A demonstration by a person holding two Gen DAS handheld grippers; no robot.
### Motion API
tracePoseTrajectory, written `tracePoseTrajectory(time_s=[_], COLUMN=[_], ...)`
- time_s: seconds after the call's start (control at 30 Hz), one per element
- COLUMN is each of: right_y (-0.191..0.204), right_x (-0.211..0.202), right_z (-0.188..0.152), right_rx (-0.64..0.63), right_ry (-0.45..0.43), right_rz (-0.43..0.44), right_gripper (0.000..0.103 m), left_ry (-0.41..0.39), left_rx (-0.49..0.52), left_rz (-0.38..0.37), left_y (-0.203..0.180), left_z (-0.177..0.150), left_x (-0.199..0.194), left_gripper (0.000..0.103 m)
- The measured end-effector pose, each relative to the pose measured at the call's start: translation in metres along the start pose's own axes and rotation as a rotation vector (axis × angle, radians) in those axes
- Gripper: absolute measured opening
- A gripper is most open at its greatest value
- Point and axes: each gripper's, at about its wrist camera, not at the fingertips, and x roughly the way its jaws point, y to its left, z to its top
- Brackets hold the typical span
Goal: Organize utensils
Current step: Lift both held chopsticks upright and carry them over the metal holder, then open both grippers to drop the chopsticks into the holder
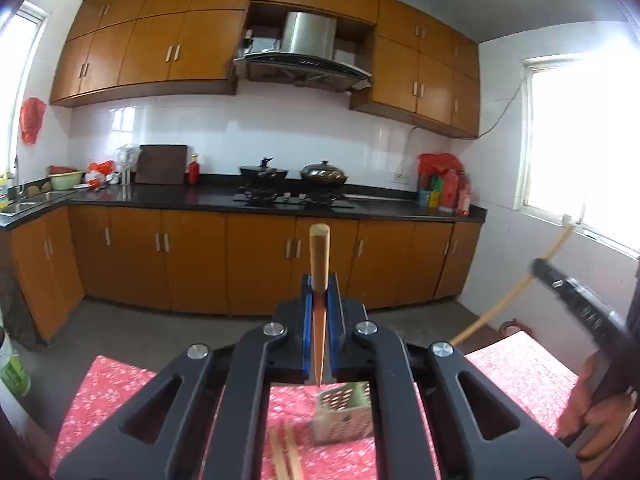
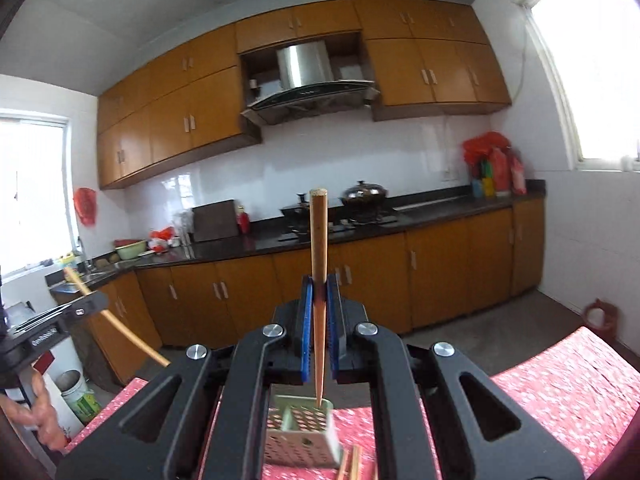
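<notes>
My left gripper (image 1: 319, 284) is shut on a wooden chopstick (image 1: 319, 256) that stands upright, thick end up, its point hanging above a perforated pale green utensil holder (image 1: 345, 416) on the red flowered tablecloth (image 1: 524, 368). My right gripper (image 2: 319, 286) is likewise shut on a second upright chopstick (image 2: 319, 236), its tip just over the same holder (image 2: 302, 434). More chopsticks (image 1: 286, 454) lie flat on the cloth beside the holder. Each view catches the other gripper at its edge, raised with its chopstick (image 1: 512, 294) slanting.
A kitchen counter (image 1: 200, 200) runs along the far wall with a gas hob, two lidded woks (image 1: 324, 174), a chopping board and bottles. Orange cabinets stand above and below. A sink (image 1: 24, 204) is at the left. A white bucket (image 2: 78, 396) stands on the floor by the table.
</notes>
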Motion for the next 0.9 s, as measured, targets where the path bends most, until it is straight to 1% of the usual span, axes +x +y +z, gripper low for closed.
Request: tracePoseTrajectory(time_s=[0.07, 0.13, 0.2, 0.33, 0.5, 0.53, 0.57, 0.6, 0.63, 0.67, 0.9], right_y=[0.007, 0.01, 0.009, 0.005, 0.002, 0.002, 0.002, 0.002, 0.001, 0.001, -0.004], right_x=[0.01, 0.024, 0.034, 0.051, 0.053, 0.053, 0.053, 0.052, 0.051, 0.048, 0.031], right_z=[-0.006, -0.018, -0.03, -0.05, -0.058, -0.058, -0.058, -0.057, -0.057, -0.056, -0.045], right_rx=[-0.014, -0.024, -0.017, 0.003, 0.012, 0.008, 0.004, 0.0, -0.001, 0.0, -0.003], right_ry=[0.02, 0.058, 0.099, 0.18, 0.216, 0.222, 0.224, 0.224, 0.221, 0.212, 0.177], right_rz=[0.015, 0.017, 0.017, 0.009, 0.016, 0.017, 0.016, 0.011, 0.008, 0.004, -0.012], right_gripper=[0.007, 0.007, 0.007, 0.007, 0.008, 0.009, 0.015, 0.027, 0.035, 0.045, 0.046], left_ry=[-0.002, 0.006, 0.034, 0.113, 0.163, 0.165, 0.164, 0.162, 0.156, 0.151, 0.122], left_rx=[0.001, 0.003, -0.002, -0.023, -0.029, -0.036, -0.039, -0.04, -0.039, -0.038, -0.048], left_rz=[-0.011, -0.013, -0.018, -0.025, -0.01, -0.005, -0.005, -0.001, 0.006, 0.012, 0.038], left_y=[-0.01, -0.016, -0.02, -0.021, -0.018, -0.015, -0.014, -0.012, -0.012, -0.012, -0.004], left_z=[-0.002, -0.01, -0.02, -0.045, -0.065, -0.066, -0.067, -0.067, -0.067, -0.067, -0.059], left_x=[0.008, 0.019, 0.035, 0.066, 0.082, 0.083, 0.084, 0.082, 0.081, 0.079, 0.058], left_gripper=[0.008, 0.008, 0.008, 0.008, 0.008, 0.01, 0.012, 0.017, 0.023, 0.025, 0.031])
